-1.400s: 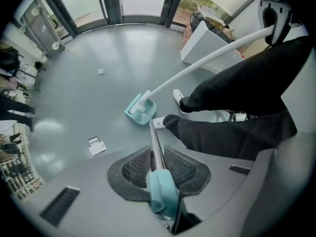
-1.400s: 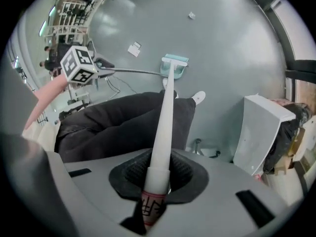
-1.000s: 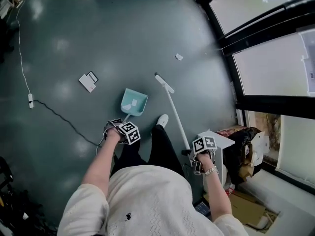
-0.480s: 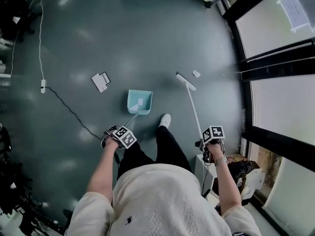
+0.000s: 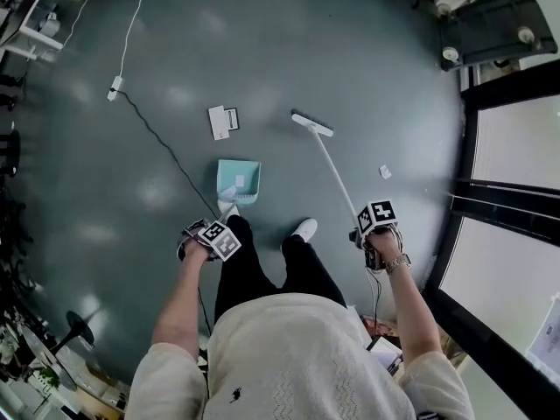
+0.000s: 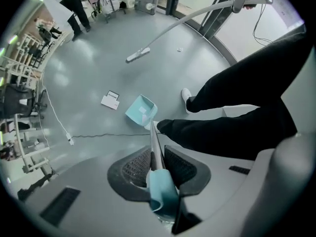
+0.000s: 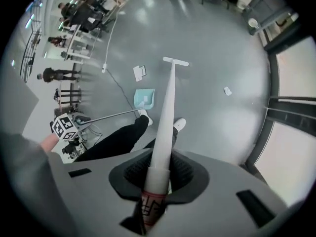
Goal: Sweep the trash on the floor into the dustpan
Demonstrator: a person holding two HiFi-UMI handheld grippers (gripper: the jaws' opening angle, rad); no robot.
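Observation:
A light-blue dustpan (image 5: 237, 181) rests on the grey floor with a white scrap inside it. Its long handle (image 6: 154, 147) runs back to my left gripper (image 5: 213, 237), which is shut on it. My right gripper (image 5: 374, 223) is shut on the white broom handle (image 7: 164, 122). The broom head (image 5: 312, 124) sits on the floor ahead, to the right of the dustpan. A small white scrap of trash (image 5: 385, 172) lies on the floor right of the broom, also seen as trash (image 7: 227, 91) in the right gripper view. A flat white card (image 5: 221, 122) lies beyond the dustpan.
A cable (image 5: 157, 134) with a white plug (image 5: 114, 87) runs across the floor on the left. The person's legs and white shoes (image 5: 304, 229) stand between the grippers. Dark window frames (image 5: 490, 208) line the right side. Chairs and people stand far off.
The view has turned: the window wall has slid right and down. The broom head has swung left, away from the small scrap, which now lies to its right. Both grips are unchanged.

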